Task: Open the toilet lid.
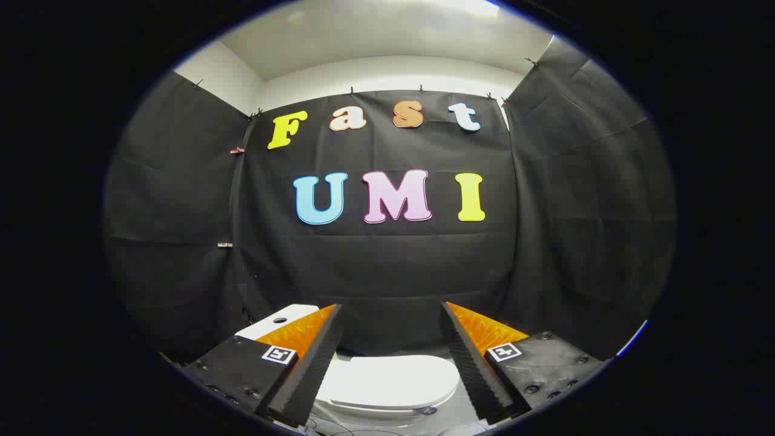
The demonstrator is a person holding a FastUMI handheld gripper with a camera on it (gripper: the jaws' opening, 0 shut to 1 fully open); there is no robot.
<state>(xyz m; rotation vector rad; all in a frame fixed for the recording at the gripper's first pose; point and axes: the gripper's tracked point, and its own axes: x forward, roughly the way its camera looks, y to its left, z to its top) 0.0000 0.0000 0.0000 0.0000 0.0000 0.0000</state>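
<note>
Spreading wide across the bottom of the frame, the gripper (392, 363) holds its two fingers well apart with nothing clamped between them. Each finger is a long wedge that narrows to a point toward the middle of the picture, and its inner face is lined with a ribbed, saw-toothed pad (315, 369). The finger bases in the lower left and lower right corners are flat matte plates studded with small round screw heads, and each carries a small square printed marker (279, 354). Between the fingers and a little beyond them, low in the centre of the frame, sits the toilet lid (387, 381): a smooth, glossy white shell with a rounded front edge, lying flat and closed. The fingers touch no part of it. Behind the left finger, at lower left, the flat white top of the cistern (281, 320) shows, with a small dark round hole in it. Matte black cloth (387, 272) hangs behind, creased in faint horizontal folds and pinned by small clips along its upper edge. Above the cloth, at the top of the frame, run a pale wall and a plain ceiling (387, 36) with a bright patch of light.
</note>
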